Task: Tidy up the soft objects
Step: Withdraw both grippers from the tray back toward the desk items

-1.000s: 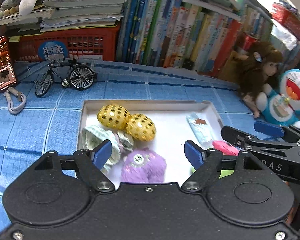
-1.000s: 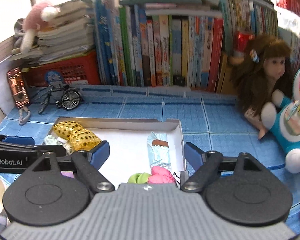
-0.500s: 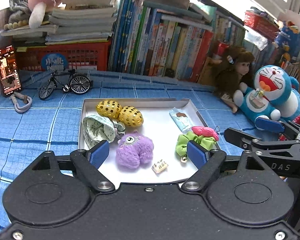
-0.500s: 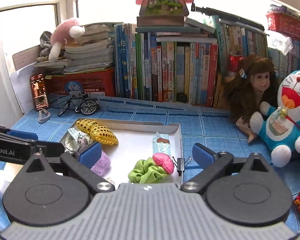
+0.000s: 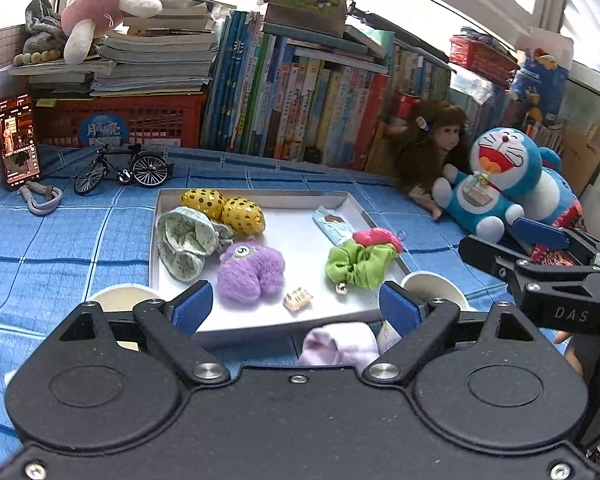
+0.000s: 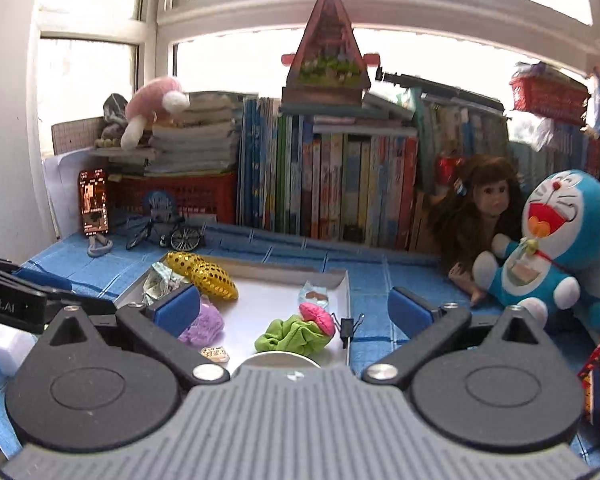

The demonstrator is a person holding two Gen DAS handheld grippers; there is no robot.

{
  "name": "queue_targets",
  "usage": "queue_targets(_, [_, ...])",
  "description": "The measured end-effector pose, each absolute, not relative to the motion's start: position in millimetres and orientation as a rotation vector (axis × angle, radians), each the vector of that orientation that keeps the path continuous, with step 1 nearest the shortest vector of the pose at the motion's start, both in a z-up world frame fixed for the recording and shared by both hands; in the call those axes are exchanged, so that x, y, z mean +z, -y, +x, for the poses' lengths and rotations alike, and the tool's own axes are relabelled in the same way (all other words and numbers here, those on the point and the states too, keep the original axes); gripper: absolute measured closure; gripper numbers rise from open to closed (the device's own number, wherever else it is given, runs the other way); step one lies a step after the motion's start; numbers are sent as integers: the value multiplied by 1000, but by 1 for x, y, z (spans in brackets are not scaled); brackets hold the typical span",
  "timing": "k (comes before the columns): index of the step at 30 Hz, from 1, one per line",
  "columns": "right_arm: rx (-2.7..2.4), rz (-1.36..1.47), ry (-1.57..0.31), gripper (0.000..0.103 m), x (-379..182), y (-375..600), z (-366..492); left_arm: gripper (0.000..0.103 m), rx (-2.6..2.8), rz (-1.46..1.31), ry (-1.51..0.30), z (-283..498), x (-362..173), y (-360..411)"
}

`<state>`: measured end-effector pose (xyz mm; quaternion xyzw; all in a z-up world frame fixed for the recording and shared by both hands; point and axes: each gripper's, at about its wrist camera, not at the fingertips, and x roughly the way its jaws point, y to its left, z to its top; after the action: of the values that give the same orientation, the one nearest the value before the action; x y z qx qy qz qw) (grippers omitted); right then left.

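Note:
A white tray (image 5: 300,240) on the blue checked cloth holds a purple plush (image 5: 250,270), two yellow dotted pouches (image 5: 224,208), a pale green cloth bag (image 5: 184,240), a green scrunchie (image 5: 358,264), a pink soft piece (image 5: 378,237), a light blue packet (image 5: 332,226) and a small tag (image 5: 298,299). My left gripper (image 5: 296,308) is open and empty above the tray's near edge. My right gripper (image 6: 294,308) is open and empty, raised to the tray's right. The tray (image 6: 276,300) also shows in the right wrist view.
A pale pink cloth (image 5: 340,344) and two white cups (image 5: 432,286) sit at the tray's near edge. A Doraemon plush (image 5: 504,184) and a doll (image 5: 432,148) lean at the right. Books (image 5: 300,100), a red basket (image 5: 120,124), a toy bicycle (image 5: 122,168) and a phone (image 5: 18,140) line the back.
Both grippers have pulled back and up from the tray, so more of the tray, the cups and the window shows. Both stay open and empty.

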<state>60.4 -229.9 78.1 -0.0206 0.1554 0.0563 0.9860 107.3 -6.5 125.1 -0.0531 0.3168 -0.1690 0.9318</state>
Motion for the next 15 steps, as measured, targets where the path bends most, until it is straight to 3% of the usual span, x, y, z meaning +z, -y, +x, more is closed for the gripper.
queue_targets(15, [74, -52, -221, 0, 49, 236, 16, 7, -315, -53, -539, 46, 100, -9])
